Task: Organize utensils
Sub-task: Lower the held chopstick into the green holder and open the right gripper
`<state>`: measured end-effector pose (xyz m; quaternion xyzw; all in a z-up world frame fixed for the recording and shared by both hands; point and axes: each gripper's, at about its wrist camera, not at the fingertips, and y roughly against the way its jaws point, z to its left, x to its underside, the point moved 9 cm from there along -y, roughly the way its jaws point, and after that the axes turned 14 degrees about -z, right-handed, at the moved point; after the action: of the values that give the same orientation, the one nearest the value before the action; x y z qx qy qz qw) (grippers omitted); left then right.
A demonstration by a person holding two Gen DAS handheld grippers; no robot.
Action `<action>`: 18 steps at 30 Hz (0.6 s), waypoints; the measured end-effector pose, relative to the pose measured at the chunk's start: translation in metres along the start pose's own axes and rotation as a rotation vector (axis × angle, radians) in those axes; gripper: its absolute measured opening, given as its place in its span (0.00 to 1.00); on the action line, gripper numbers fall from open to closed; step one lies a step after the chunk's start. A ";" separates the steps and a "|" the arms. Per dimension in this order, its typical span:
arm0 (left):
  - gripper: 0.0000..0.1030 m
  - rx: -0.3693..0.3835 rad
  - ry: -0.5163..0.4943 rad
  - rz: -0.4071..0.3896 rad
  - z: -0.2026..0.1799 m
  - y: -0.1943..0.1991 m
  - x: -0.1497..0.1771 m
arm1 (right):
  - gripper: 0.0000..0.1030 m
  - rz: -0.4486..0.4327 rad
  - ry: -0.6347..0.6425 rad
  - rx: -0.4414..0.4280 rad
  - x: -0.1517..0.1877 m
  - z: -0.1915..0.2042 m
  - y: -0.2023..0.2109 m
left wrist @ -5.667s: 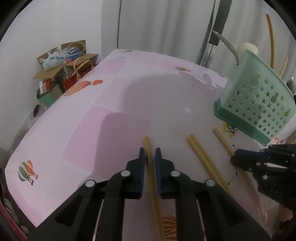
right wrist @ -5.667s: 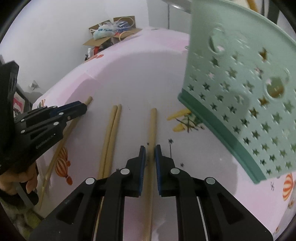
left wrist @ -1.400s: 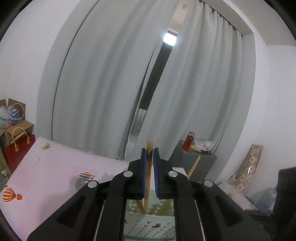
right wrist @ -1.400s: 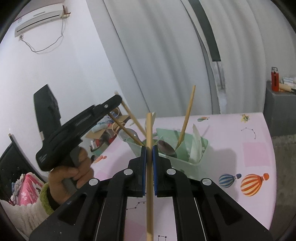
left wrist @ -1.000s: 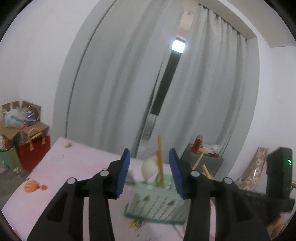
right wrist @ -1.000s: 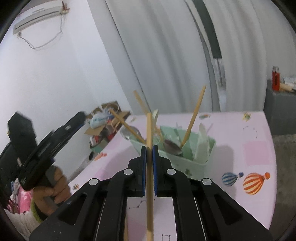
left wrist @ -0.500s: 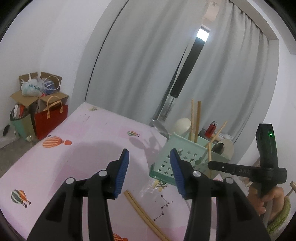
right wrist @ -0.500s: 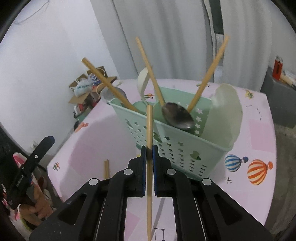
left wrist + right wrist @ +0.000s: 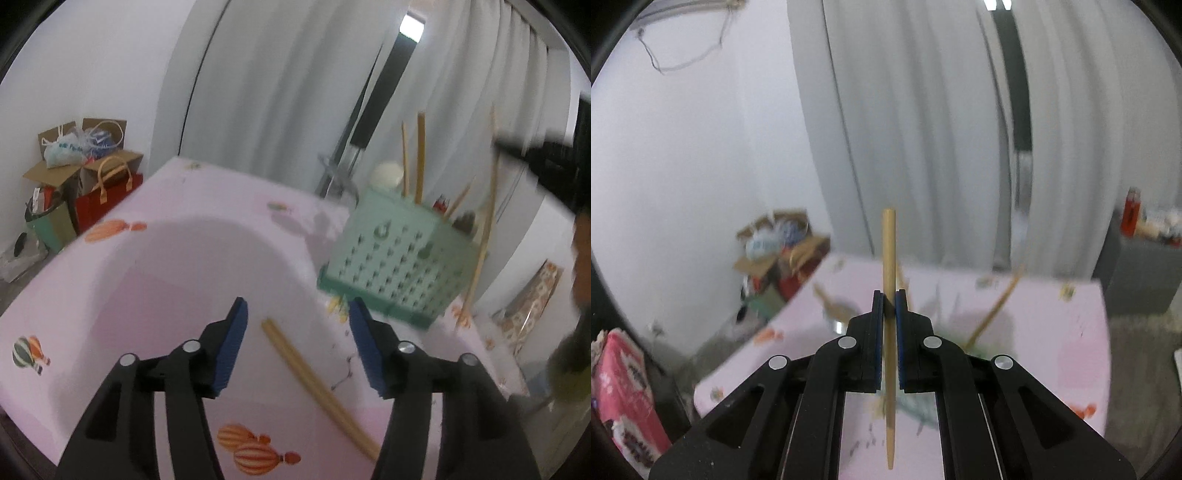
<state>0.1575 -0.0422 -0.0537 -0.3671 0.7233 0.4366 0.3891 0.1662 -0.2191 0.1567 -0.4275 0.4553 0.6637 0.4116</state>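
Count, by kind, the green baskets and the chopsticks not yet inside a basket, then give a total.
Chopsticks lying flat on the table: 2
Chopstick held in the right gripper: 1
Green basket: 1
Total: 4

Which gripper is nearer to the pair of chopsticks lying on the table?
Left. The left gripper hangs open just above the pair of chopsticks, which lie between its fingers. The right gripper is raised near the basket, shut on a chopstick.

Your left gripper (image 9: 297,325) hangs with jaws wide apart above paired chopsticks (image 9: 314,380) near the basket (image 9: 399,258).
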 end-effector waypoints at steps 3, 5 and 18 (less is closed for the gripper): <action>0.64 -0.031 -0.036 0.023 0.002 -0.002 0.008 | 0.04 -0.094 0.001 0.001 -0.031 -0.002 0.005; 0.70 -0.060 -0.065 0.036 0.004 -0.003 0.012 | 0.04 -0.174 0.010 0.005 -0.052 0.000 0.009; 0.91 -0.182 -0.176 0.093 0.016 -0.004 0.030 | 0.04 -0.294 0.114 0.119 -0.041 -0.021 -0.046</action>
<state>0.1520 -0.0349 -0.0868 -0.3273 0.6600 0.5485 0.3954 0.2255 -0.2341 0.1788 -0.5015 0.4490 0.5427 0.5024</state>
